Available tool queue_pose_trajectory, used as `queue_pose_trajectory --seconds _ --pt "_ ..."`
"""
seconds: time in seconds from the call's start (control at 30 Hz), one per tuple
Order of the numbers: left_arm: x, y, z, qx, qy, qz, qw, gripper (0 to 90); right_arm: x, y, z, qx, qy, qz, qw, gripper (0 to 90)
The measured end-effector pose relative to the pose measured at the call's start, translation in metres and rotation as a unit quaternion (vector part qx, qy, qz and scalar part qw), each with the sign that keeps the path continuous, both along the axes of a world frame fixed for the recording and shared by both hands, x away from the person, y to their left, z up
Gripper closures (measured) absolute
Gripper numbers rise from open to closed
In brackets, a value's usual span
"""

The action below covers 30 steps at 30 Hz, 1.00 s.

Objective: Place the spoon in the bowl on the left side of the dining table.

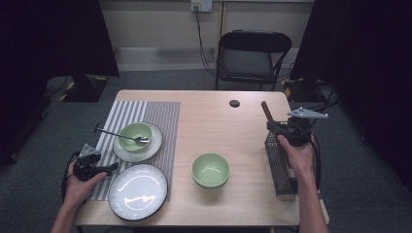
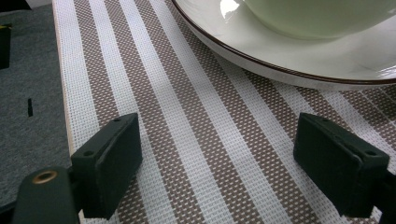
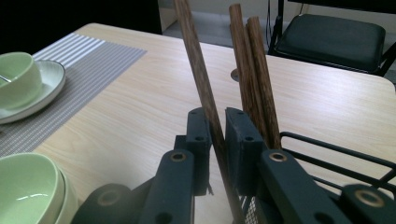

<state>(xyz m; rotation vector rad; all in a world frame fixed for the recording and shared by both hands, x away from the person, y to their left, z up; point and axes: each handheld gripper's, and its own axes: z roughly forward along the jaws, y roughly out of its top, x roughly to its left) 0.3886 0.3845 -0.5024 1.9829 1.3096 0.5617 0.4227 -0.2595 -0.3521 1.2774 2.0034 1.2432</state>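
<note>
Tongs on my right [image 3: 216,140] are clenching 1 wooden chopstick [image 3: 198,70] above the wire basket [image 1: 281,165], where 2 more sticks [image 3: 254,70] are standing. I'm worrying the thin stick is pivoting and slipping. Left tongs [image 2: 219,168] are hanging released over the striped mat [image 2: 187,116]. Spoon [image 1: 121,135] is lying in the small bowl [image 1: 135,135].

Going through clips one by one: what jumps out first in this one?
The right claw at the table's right edge, shut on one brown wooden chopstick above a wire basket. Two more chopsticks stand beside it. Green bowls sit mid-table; the open left claw hovers over the striped mat.
</note>
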Motion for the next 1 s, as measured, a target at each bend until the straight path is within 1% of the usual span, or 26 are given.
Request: queue_pose_trajectory --seconds 0.03,0.1,0.13,0.3,0.4,0.47,0.53,0.73,0.8,0.83,0.87,0.97,1.0 --pt "0.0 0.0 0.0 0.002 0.0 -0.001 1.0 14.9 0.0 -0.001 0.001 0.003 -0.003 0.0 1.0 81.7" --pt "0.0 0.0 0.0 0.0 0.0 0.0 1.0 14.9 -0.001 -0.002 0.004 0.011 -0.006 -0.002 0.9999 82.4" --pt "0.0 0.0 0.0 0.0 0.0 0.0 1.0 14.9 0.0 -0.003 0.005 0.016 -0.01 0.004 0.9998 82.5" --pt "0.0 0.0 0.0 -0.001 0.0 0.0 1.0 14.9 0.0 -0.003 0.007 0.018 -0.018 0.004 0.9997 83.0" --pt "0.0 0.0 0.0 0.002 0.0 -0.001 1.0 14.9 0.001 -0.005 0.008 0.028 -0.024 0.0 0.9993 83.2" --pt "0.0 0.0 0.0 0.0 0.0 0.0 1.0 14.9 0.001 -0.005 0.009 0.027 -0.026 0.004 0.9993 83.5" --pt "0.0 0.0 0.0 0.002 0.0 -0.001 1.0 14.9 0.001 -0.006 0.011 0.026 -0.03 0.002 0.9992 84.0" --pt "0.0 0.0 0.0 0.0 0.0 0.0 1.0 14.9 -0.001 -0.009 0.024 0.025 -0.047 -0.003 0.9986 85.4" --pt "0.0 0.0 0.0 0.002 0.0 -0.001 1.0 14.9 0.0 -0.01 0.031 0.029 -0.055 -0.003 0.9981 85.8" --pt "0.0 0.0 0.0 0.002 0.0 -0.001 1.0 14.9 0.0 -0.01 0.031 0.029 -0.055 -0.003 0.9981 85.8" --pt "0.0 0.0 0.0 0.0 0.0 0.0 1.0 14.9 0.0 -0.01 0.035 0.031 -0.059 -0.001 0.9978 85.8" --pt "0.0 0.0 0.0 0.0 0.0 0.0 1.0 14.9 0.0 -0.009 0.039 0.029 -0.064 0.0 0.9975 85.8" --pt "0.0 0.0 0.0 0.0 0.0 0.0 1.0 14.9 0.0 -0.009 0.044 0.032 -0.07 0.001 0.997 85.8"
